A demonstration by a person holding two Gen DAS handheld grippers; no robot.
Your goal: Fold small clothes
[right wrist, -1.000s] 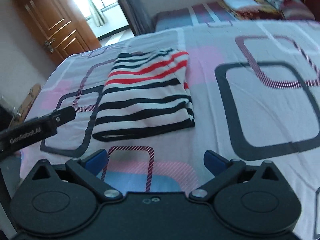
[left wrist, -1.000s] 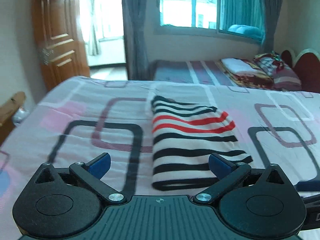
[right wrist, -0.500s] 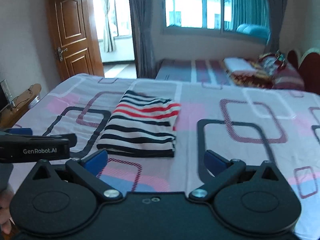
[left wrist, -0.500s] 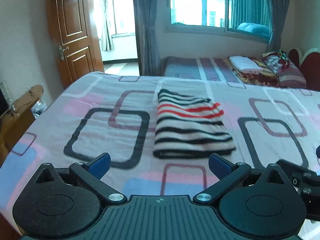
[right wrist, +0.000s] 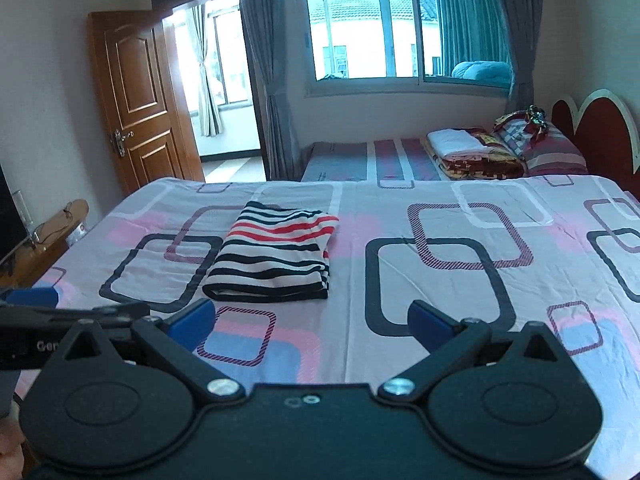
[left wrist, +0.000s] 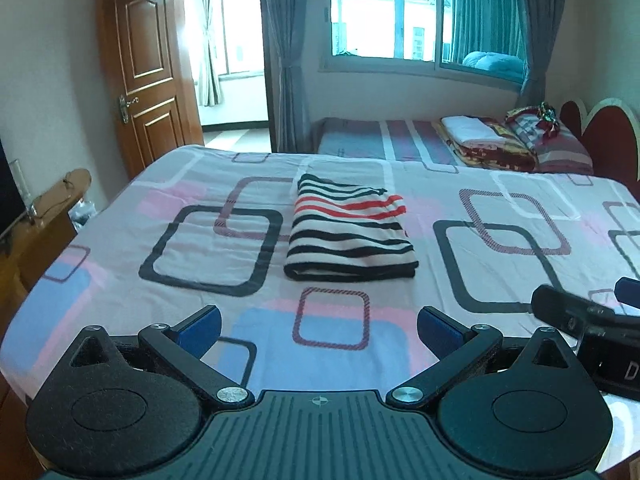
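Note:
A small striped garment (left wrist: 349,236), white with black and red stripes, lies folded into a flat rectangle on the patterned bedsheet (left wrist: 120,248). In the right wrist view the striped garment (right wrist: 276,256) sits left of centre on the bedsheet (right wrist: 440,280). My left gripper (left wrist: 319,330) is open, well back from the garment near the bed's front edge, with nothing between its blue pads. My right gripper (right wrist: 311,320) is open too, held back and empty. Each gripper shows at the edge of the other's view.
A second bed (left wrist: 400,144) with folded blankets (left wrist: 488,142) and pillows stands behind, under a window. A wooden door (left wrist: 148,92) stands open at the left. A wooden piece of furniture (left wrist: 44,216) sits by the bed's left edge.
Both grippers have pulled back and up from the folded garment, which stays in place on the bed. The views now take in much more of the room.

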